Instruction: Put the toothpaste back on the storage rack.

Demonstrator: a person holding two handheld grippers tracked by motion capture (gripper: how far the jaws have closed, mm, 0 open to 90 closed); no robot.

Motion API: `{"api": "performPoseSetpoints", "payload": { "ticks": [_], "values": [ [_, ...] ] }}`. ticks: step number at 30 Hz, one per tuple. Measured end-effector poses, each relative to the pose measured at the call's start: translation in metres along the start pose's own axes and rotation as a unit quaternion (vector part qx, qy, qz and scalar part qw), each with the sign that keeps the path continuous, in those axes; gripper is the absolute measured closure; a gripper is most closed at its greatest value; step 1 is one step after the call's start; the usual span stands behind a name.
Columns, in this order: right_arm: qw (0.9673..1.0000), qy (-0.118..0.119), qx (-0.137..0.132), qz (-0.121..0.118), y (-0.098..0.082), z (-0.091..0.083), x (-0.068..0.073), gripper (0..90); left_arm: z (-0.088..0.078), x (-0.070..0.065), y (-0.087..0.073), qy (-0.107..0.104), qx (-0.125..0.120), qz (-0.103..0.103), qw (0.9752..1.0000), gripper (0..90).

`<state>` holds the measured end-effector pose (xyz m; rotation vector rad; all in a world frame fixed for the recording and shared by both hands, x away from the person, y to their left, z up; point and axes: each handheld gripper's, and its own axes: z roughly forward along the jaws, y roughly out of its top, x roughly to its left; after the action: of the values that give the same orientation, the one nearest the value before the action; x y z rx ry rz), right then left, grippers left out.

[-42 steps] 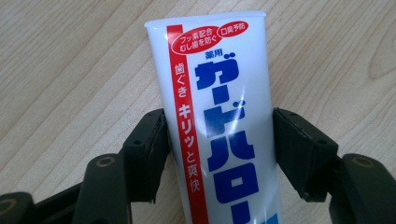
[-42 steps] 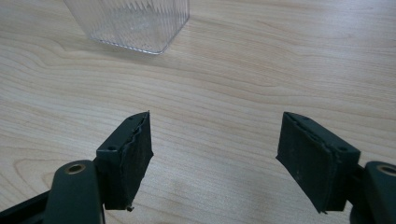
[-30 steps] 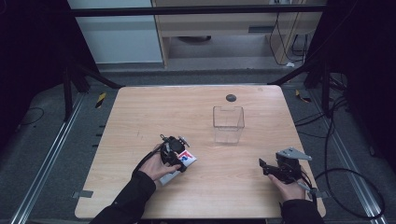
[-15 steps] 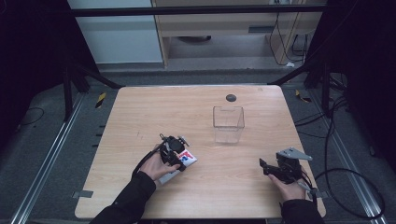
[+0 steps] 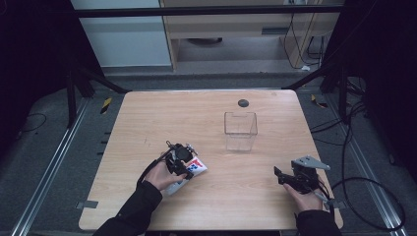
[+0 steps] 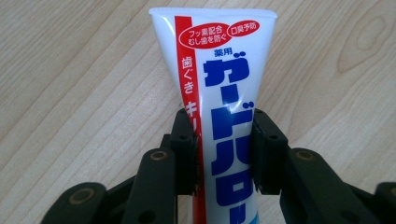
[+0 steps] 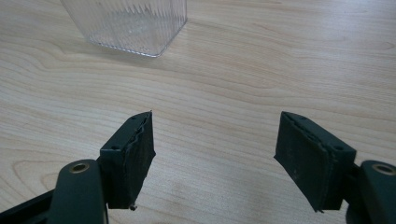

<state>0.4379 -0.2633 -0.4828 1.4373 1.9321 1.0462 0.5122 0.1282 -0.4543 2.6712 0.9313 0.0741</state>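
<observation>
Nearest you, lower centre of the left gripper view: your left tongs have their jaws pressed against both flanks of the toothpaste tube, about mid-body, crimped end pointing away toward the top of the frame. Tube lies flat on the counter; no gap under it that you can read. Against the high views from a second and half a second back, nothing has shifted: same spot for tube and left hand, lower left of centre in the high view, tube poking out to the right of the left tongs. Judgement: grasp is made, lift not begun. Lower right of the high view, your right tongs sit where they were; in the right gripper view those tongs stand wide apart, nothing between them, low over bare counter. Farther up, just right of centre, the clear plastic container stands upright and empty, well apart from the tube; likely the drop point. Beyond it, near the far edge, a small dark round object.
</observation>
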Motion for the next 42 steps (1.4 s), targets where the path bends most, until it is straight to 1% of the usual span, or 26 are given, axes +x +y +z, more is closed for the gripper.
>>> {"api": "performPoseSetpoints", "payload": {
  "ticks": [3, 5, 8, 11, 13, 18, 22, 23, 24, 28, 31, 32, 33, 35, 36, 37, 40, 42],
  "values": [
    [1.0, 0.0, 0.0, 0.001, 0.0, 0.0, -0.001, 28.0, -0.005, -0.001, -0.001, -0.003, -0.008, 0.002, 1.0, 67.4],
    [1.0, 0.001, -0.001, 0.002, 0.0, 0.0, -0.001, 28.1, -0.01, -0.002, -0.001, -0.006, -0.018, -0.002, 0.9998, 67.9],
    [1.0, 0.001, -0.002, 0.001, -0.001, -0.001, -0.001, 28.1, -0.02, -0.002, -0.002, -0.004, -0.036, -0.001, 0.9993, 68.3],
    [1.0, 0.0, -0.002, 0.001, -0.001, -0.001, -0.001, 28.2, -0.032, -0.003, -0.003, 0.001, -0.061, -0.003, 0.9981, 68.7],
    [1.0, -0.001, -0.003, 0.0, -0.001, -0.001, 0.0, 28.3, -0.039, -0.003, -0.004, 0.004, -0.077, -0.005, 0.997, 68.8],
    [1.0, -0.002, -0.005, -0.002, -0.001, 0.0, 0.0, 28.4, -0.052, -0.001, -0.007, 0.016, -0.118, -0.013, 0.9928, 69.2],
    [1.0, -0.002, -0.006, -0.002, -0.001, -0.001, 0.0, 28.4, -0.058, -0.002, -0.008, 0.023, -0.139, -0.016, 0.99, 69.4],
    [1.0, -0.002, -0.007, -0.002, -0.001, 0.0, 0.0, 28.4, -0.059, -0.002, -0.008, 0.028, -0.148, -0.016, 0.9885, 69.4],
    [1.0, -0.002, -0.006, -0.003, -0.001, 0.0, 0.0, 28.4, -0.06, -0.002, -0.008, 0.029, -0.151, -0.016, 0.988, 69.5],
    [1.0, -0.003, -0.007, -0.002, -0.001, 0.0, 0.0, 28.4, -0.065, -0.003, -0.008, 0.035, -0.179, -0.023, 0.9829, 69.7],
    [1.0, -0.003, -0.008, -0.003, -0.001, 0.0, 0.0, 28.3, -0.072, -0.003, -0.008, 0.044, -0.205, -0.029, 0.9773, 69.7],
    [1.0, -0.004, -0.008, -0.004, -0.001, 0.0, 0.0, 28.3, -0.075, -0.003, -0.008, 0.048, -0.216, -0.03, 0.9748, 69.8],
    [1.0, -0.004, -0.008, -0.003, -0.001, 0.0, 0.001, 28.3, -0.078, -0.003, -0.008, 0.05, -0.221, -0.032, 0.9735, 69.8],
    [0.9999, -0.005, -0.009, -0.004, -0.001, 0.001, 0.001, 28.3, -0.084, -0.001, -0.008, 0.059, -0.234, -0.033, 0.9698, 69.8],
    [0.9999, -0.005, -0.009, -0.005, -0.001, 0.001, 0.002, 28.3, -0.088, 0.0, -0.008, 0.064, -0.243, -0.035, 0.9673, 69.8],
    [0.9999, -0.006, -0.009, -0.004, -0.002, 0.001, 0.002, 28.1, -0.09, 0.001, -0.008, 0.067, -0.249, -0.036, 0.9655, 69.8],
    [0.9999, -0.009, -0.012, -0.009, -0.002, 0.001, 0.002, 27.8, -0.098, 0.003, -0.005, 0.075, -0.274, -0.043, 0.9578, 69.9],
    [0.9998, -0.011, -0.014, -0.008, -0.002, 0.001, 0.002, 27.7, -0.101, 0.005, -0.002, 0.079, -0.286, -0.046, 0.9539, 69.9]
  ]
}}
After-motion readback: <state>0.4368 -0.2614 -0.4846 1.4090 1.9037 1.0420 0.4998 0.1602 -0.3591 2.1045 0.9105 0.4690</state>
